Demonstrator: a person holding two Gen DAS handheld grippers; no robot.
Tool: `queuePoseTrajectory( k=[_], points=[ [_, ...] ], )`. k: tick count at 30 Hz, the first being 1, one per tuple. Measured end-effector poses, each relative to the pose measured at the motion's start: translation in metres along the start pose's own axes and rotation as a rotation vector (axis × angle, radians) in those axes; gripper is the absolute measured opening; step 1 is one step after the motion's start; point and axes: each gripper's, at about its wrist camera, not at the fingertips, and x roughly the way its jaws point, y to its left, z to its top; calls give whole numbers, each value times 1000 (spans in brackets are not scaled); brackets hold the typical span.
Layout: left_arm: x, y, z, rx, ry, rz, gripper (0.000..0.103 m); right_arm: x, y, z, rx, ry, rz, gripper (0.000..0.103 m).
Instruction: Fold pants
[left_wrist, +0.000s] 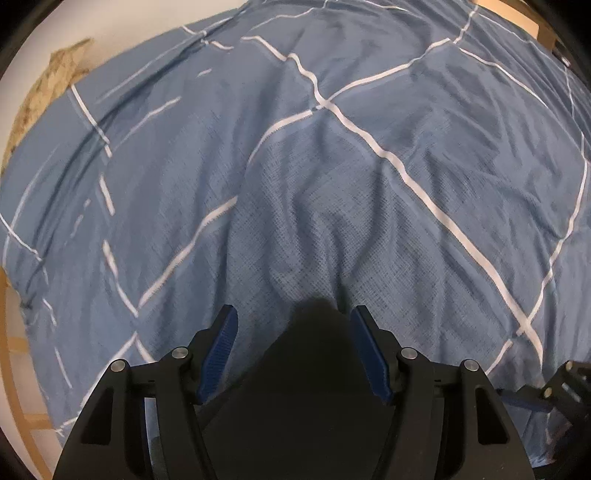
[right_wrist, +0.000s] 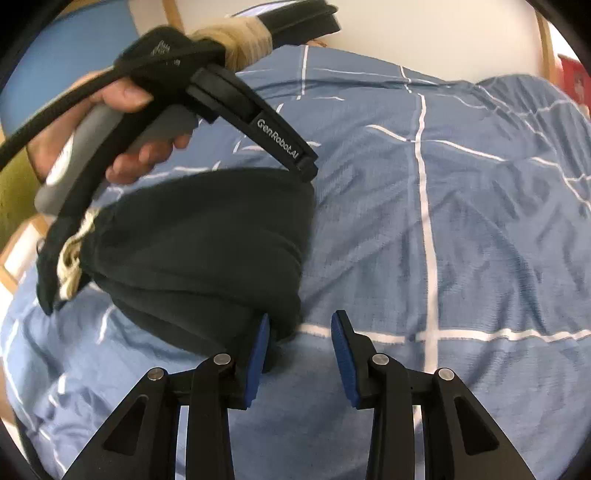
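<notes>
My left gripper (left_wrist: 291, 314) points steeply down with its blue pads (left_wrist: 218, 354) spread. A dark peak of the pants (left_wrist: 306, 369) rises between them, close to the right-side pad. Blue cover shows in the gap by the other pad, so nothing is pinched there.

My right gripper (right_wrist: 301, 317) also has its pads apart, though less widely. The near corner of the pants bulges against the left-side pad (right_wrist: 258, 354). The other pad stands clear, with only cover and a white stripe visible in the gap. I read that as touching, not gripping.

From the right wrist camera the pants lie as a thick, dark, folded bundle on the blue checked duvet (right_wrist: 480, 221), just left of and beyond my right gripper. A cream drawstring (right_wrist: 74, 258) spills from the left end. The left gripper's tip rests at the bundle's far edge, and a hand (right_wrist: 122, 162) holds its grey handle above. The duvet is rumpled all around.
</notes>
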Motion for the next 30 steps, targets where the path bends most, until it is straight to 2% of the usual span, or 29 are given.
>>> queuePoseTrajectory(
  k=[4,6,8,9,12,13,14,17,18,20,23,26,30],
  points=[
    [12,-6,5,16,30,11,63,3,-2,0,8,-13,10,37],
    [19,-11,7,39,42,26,58,4,-2,0,18,-13,20,29],
    [23,-13,6,46,60,6,37,2,-1,-1,22,-21,25,26],
    [26,-13,6,35,76,-22,34,3,-1,1,18,-28,22,26],
    [26,-11,4,25,75,-23,29,4,1,4,-4,-55,13,26],
    [25,-8,3,15,73,-26,21,4,1,4,-8,-62,16,26],
    [24,-6,3,11,72,-25,17,4,1,5,-10,-66,17,27],
    [21,-3,0,7,59,-29,15,4,4,7,-37,-95,19,26],
    [20,-3,-1,9,53,-25,15,3,5,7,-46,-106,21,24],
    [19,-3,-2,12,44,-15,14,3,11,8,-75,-113,39,13],
    [15,-7,-4,8,18,18,13,0,18,8,-107,-122,0,10],
    [6,-16,-10,0,-6,36,13,-6,16,6,-59,-119,-17,9],
    [-5,-30,-14,48,-41,59,13,-15,14,-8,2,-99,-38,8]
  ],
)
